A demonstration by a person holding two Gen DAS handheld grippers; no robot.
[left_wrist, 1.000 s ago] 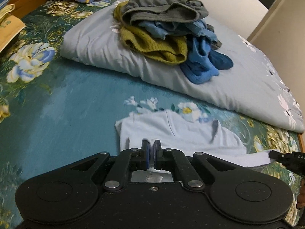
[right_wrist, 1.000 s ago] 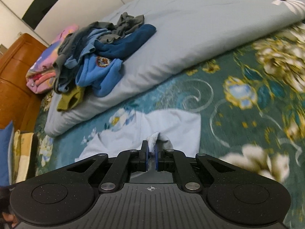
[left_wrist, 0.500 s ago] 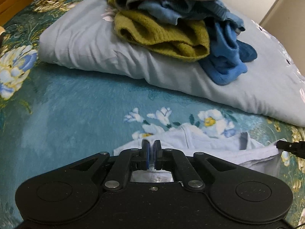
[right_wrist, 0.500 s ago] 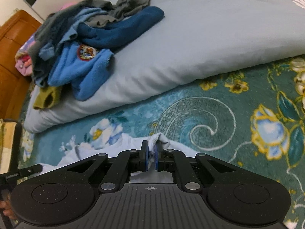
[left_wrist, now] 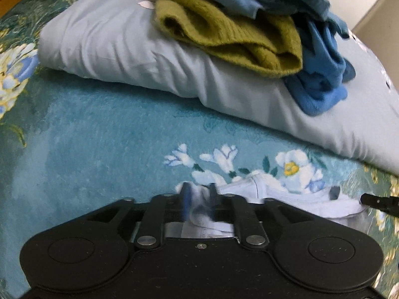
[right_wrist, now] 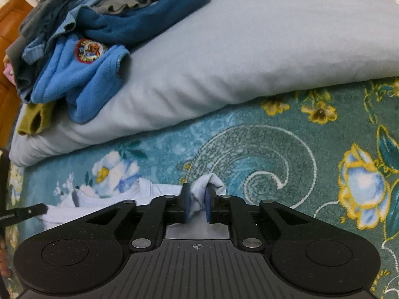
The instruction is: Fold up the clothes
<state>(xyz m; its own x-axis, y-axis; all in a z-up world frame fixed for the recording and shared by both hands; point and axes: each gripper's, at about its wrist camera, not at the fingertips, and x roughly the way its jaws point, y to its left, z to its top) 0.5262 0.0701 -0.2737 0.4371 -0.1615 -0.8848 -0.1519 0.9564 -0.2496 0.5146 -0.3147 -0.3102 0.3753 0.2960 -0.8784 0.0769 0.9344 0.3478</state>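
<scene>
While both grippers sit low over the teal flowered bedspread, the pale blue garment lies bunched along the near edge of both views, stretched between them. The left gripper has just been opening: its fingers now stand a little apart, with a fold of the pale cloth loose in the gap, no longer pinched. The right gripper has likewise been opening, its fingers parted with a white-blue tuft of the same garment standing slack between them. In each wrist view the tip of the other gripper shows at the side, close to the cloth's edge.

The step in hand looks like the end of one fold: the held edge has been carried over and laid down on the bedspread, and the release is under way. Next, the fingers probably need to spread enough to clear the cloth, then draw back without dragging the fold askew. After that, a fresh grip on the folded edge or a side would allow the next fold.

Farther off, on the grey duvet, waits the heap of unfolded clothes: an olive knit, a blue fleece with a round badge, a darker blue piece and grey items.
</scene>
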